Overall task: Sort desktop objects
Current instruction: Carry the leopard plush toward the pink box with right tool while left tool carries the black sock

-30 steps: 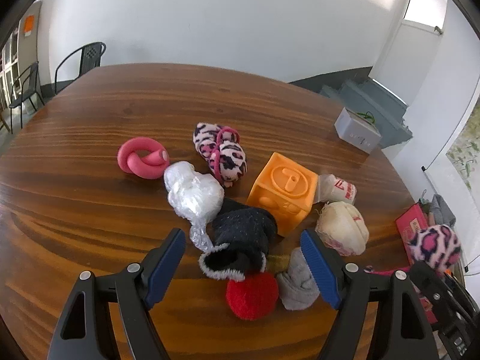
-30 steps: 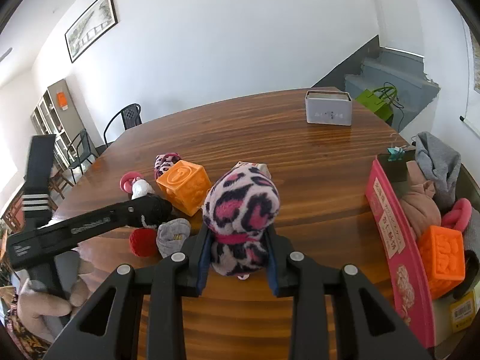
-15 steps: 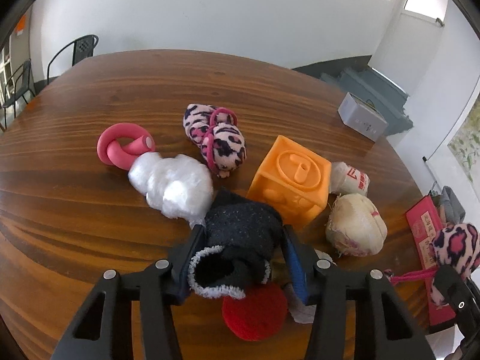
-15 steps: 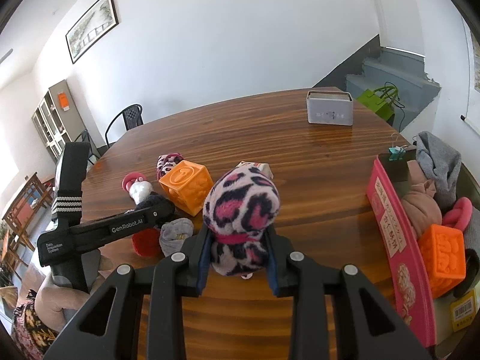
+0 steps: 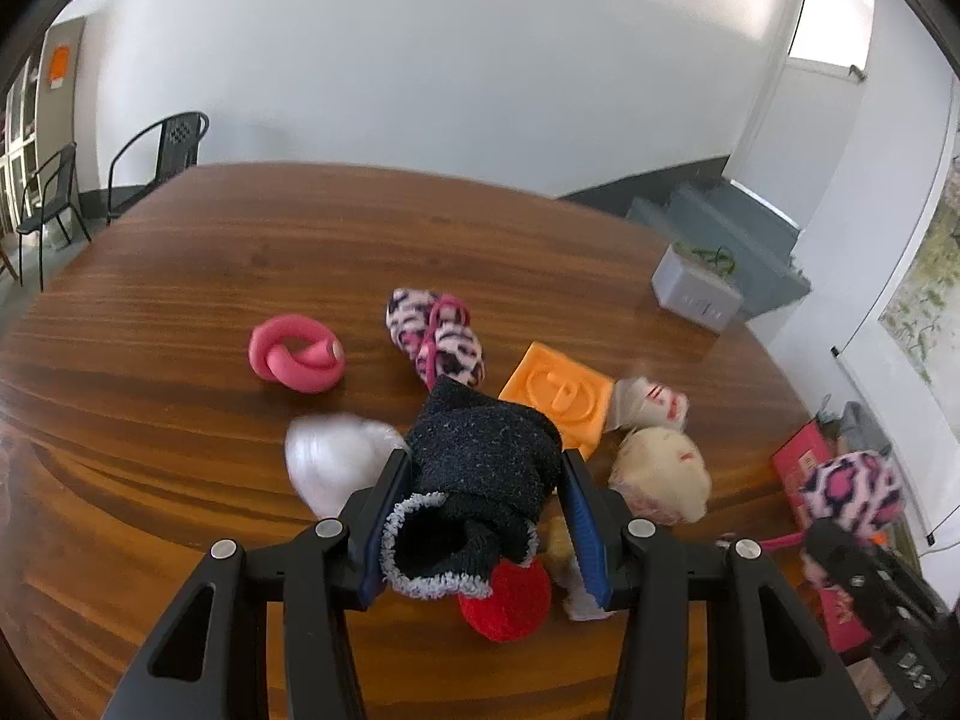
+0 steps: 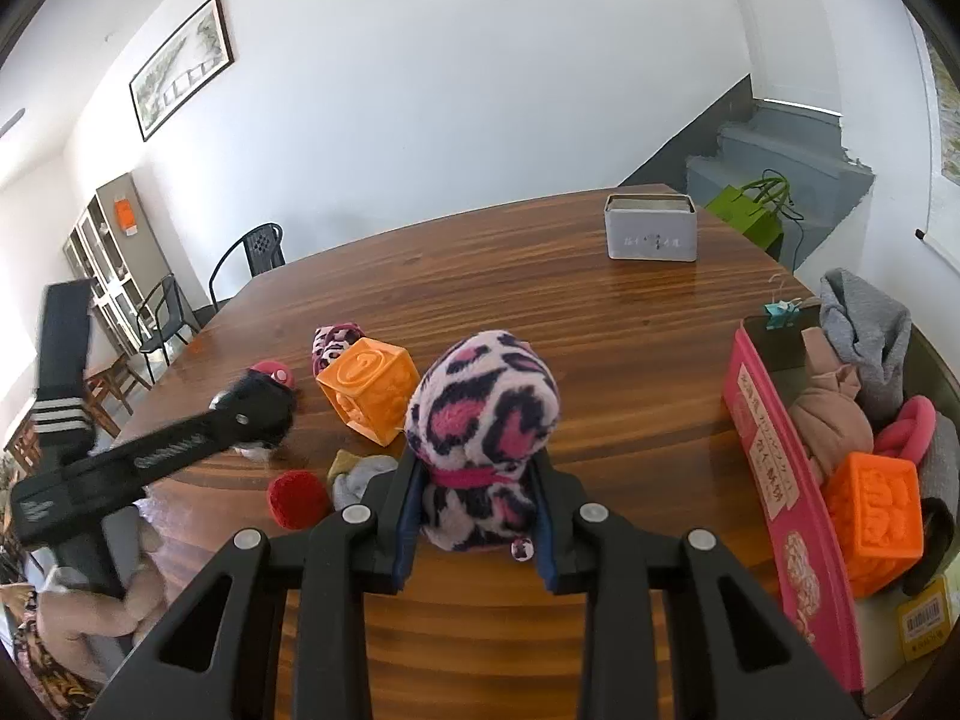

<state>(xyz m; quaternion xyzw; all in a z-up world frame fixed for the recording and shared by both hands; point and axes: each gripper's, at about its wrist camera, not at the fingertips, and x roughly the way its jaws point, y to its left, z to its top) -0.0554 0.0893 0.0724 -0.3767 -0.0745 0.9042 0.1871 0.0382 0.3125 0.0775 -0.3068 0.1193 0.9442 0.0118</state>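
Note:
My left gripper (image 5: 483, 468) is shut on a black fuzzy sock bundle (image 5: 480, 444) with a grey-white cuff, held just above the wooden table (image 5: 180, 300). In the right wrist view that same gripper (image 6: 258, 402) hangs over the pile at the left. My right gripper (image 6: 477, 462) is shut on a pink leopard-print sock bundle (image 6: 483, 396) and holds it upright over the table, between the pile and a pink box (image 6: 780, 480).
On the table lie a pink knotted toy (image 5: 297, 357), a leopard sock pair (image 5: 435, 342), an orange cube (image 5: 558, 390), a white wrapped lump (image 5: 330, 456), a red ball (image 5: 507, 600) and a cream bundle (image 5: 657, 477). A grey tin (image 6: 651, 228) stands far back. The pink box holds another orange cube (image 6: 873, 516) and cloths.
The left jaws closed on the black sock bundle and lifted it off the table. The white wrapped lump shifted a little. The right gripper and its leopard bundle stayed put.

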